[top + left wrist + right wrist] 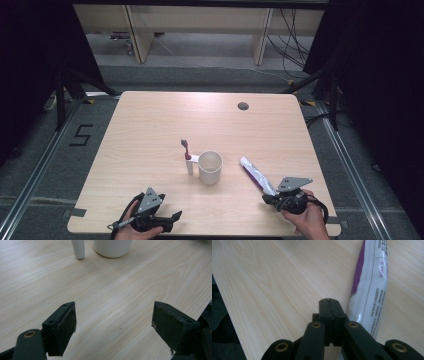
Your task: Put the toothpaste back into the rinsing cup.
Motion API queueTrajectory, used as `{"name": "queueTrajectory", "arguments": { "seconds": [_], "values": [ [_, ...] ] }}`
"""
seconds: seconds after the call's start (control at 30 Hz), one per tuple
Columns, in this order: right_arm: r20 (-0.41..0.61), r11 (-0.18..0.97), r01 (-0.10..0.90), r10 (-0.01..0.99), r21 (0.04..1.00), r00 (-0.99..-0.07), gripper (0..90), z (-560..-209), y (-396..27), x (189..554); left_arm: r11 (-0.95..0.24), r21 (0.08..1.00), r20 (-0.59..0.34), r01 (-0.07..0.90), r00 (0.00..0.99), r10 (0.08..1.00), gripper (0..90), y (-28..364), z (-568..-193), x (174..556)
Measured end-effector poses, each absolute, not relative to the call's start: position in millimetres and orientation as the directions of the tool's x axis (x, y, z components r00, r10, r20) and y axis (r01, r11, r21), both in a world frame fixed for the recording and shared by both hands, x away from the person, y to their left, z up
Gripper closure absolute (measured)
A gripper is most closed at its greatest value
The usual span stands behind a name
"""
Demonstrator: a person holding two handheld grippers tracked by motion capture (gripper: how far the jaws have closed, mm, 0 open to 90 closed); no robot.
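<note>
A white cup (210, 167) stands mid-table, and a toothbrush (187, 155) with a white handle and red head stands upright against its left side. To the right lies a white and purple toothpaste tube (255, 174), slanting toward the near right. My right gripper (267, 199) is at the tube's near end with its jaws pressed together. In the right gripper view the tube (372, 282) runs along the right side of the right gripper (329, 302), not between the jaws. My left gripper (172, 218) rests open near the front edge. Ahead of the left gripper (113, 325) are the cup (112, 247) and the toothbrush handle (78, 248).
The light wooden table (150, 130) has a round cable hole (243, 106) at the back right. Its front edge runs close under both hands. Dark floor, rails and black curtains surround the table, and furniture legs stand behind it.
</note>
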State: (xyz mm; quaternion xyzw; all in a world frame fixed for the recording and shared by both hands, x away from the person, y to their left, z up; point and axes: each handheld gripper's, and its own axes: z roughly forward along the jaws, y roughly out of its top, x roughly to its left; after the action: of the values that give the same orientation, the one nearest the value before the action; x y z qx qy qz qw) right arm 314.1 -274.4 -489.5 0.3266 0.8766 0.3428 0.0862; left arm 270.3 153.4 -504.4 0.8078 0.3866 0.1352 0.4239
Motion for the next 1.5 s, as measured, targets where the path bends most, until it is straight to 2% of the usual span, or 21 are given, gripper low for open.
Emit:
{"name": "queueTrajectory", "arguments": {
  "seconds": [0.07,0.13,0.17,0.47,0.6,0.87,0.93,1.0,1.07,1.17,1.27,1.4,1.5],
  "values": [
    [0.064,0.552,0.514,0.639,0.657,-0.767,89.7,-490.7,-274.4,313.7,-0.375,0.777,-0.083,0.506,0.673,0.735,19.4,154.8,-503.7,270.8],
    [0.049,0.563,0.515,0.643,0.647,-0.764,90.0,-491.0,-277.9,314.8,-0.341,0.788,-0.114,0.512,0.666,0.737,19.6,151.5,-504.8,269.6],
    [0.056,0.548,0.520,0.652,0.655,-0.756,90.0,-491.7,-278.2,314.7,-0.368,0.781,-0.093,0.504,0.677,0.730,19.6,153.4,-504.1,270.4],
    [0.028,0.552,0.534,0.678,0.641,-0.735,90.0,-489.3,-292.9,320.1,-0.360,0.783,-0.101,0.507,0.674,0.732,19.9,153.4,-503.4,269.5],
    [0.024,0.522,0.559,0.717,0.644,-0.697,90.0,-489.7,-303.4,326.5,-0.371,0.779,-0.091,0.505,0.677,0.730,20.0,153.6,-503.4,271.0],
    [-0.001,0.509,0.576,0.750,0.639,-0.661,90.0,-490.0,-320.8,350.9,-0.373,0.781,-0.089,0.500,0.681,0.727,20.0,152.8,-503.4,269.2],
    [0.017,0.482,0.621,0.782,0.618,-0.624,90.0,-489.0,-322.2,357.8,-0.369,0.783,-0.096,0.501,0.683,0.724,20.1,151.4,-502.9,269.3],
    [0.001,0.494,0.617,0.780,0.613,-0.626,90.0,-488.1,-324.7,365.4,-0.369,0.782,-0.098,0.502,0.683,0.724,20.1,150.7,-503.0,269.2],
    [0.018,0.471,0.634,0.794,0.613,-0.607,90.0,-487.9,-323.4,367.8,-0.366,0.783,-0.099,0.503,0.682,0.725,20.1,150.3,-503.0,267.8],
    [-0.009,0.475,0.614,0.795,0.630,-0.606,90.0,-487.9,-325.9,381.9,-0.370,0.782,-0.096,0.502,0.683,0.724,20.1,151.5,-502.1,268.8],
    [0.013,0.430,0.644,0.825,0.633,-0.564,90.0,-487.3,-322.7,396.3,-0.366,0.783,-0.099,0.503,0.682,0.725,20.1,151.6,-502.2,267.7],
    [0.015,0.428,0.664,0.834,0.613,-0.552,90.0,-487.4,-320.6,407.2,-0.368,0.785,-0.095,0.499,0.684,0.723,20.1,150.8,-502.6,267.8],
    [-0.022,0.438,0.631,0.832,0.640,-0.555,90.0,-489.4,-319.8,423.7,-0.368,0.785,-0.096,0.498,0.685,0.722,20.2,151.2,-502.0,268.1]
  ]
}}
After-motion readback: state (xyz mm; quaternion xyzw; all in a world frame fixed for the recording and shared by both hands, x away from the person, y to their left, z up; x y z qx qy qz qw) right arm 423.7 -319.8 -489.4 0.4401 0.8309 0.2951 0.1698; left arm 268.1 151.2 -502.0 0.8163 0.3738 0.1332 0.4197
